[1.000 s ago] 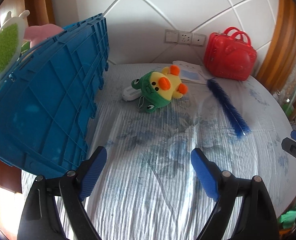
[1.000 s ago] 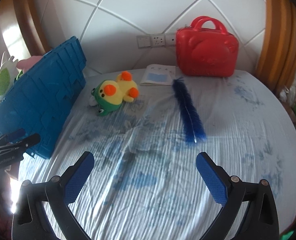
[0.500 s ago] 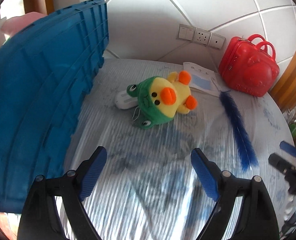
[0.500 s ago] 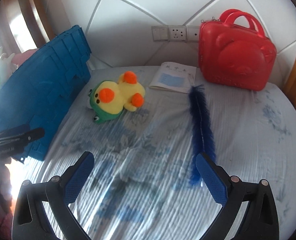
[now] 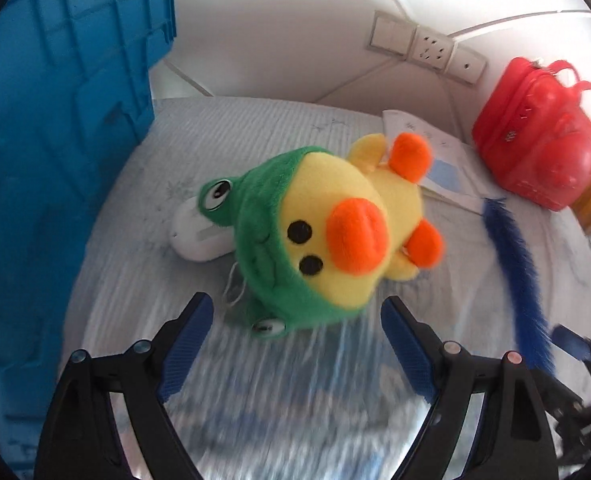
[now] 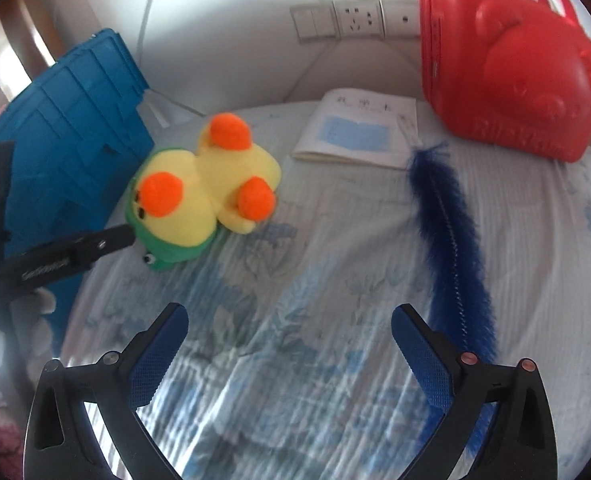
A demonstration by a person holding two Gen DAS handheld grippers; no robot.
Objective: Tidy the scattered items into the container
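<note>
The left gripper (image 5: 295, 330), jaws wide and empty, has dropped close to the plush duck (image 5: 327, 240), which lies on the bed just beside the blue crate (image 5: 55, 140); the right gripper (image 6: 289, 338), also wide open, has neared the blue feather (image 6: 451, 240). Both grasps look imminent.

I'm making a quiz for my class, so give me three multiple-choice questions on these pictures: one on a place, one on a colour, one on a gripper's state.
1. Where does the notebook lie?
A. beside the red case
B. inside the blue crate
C. under the duck

2. What colour is the feather?
A. green
B. dark blue
C. red

3. How is the left gripper?
A. shut on the duck
B. shut on nothing
C. open, empty

Answers: 1 A, it lies just left of the case; 2 B, its plume is dark blue; 3 C, the jaws stand apart just short of the duck.
</note>
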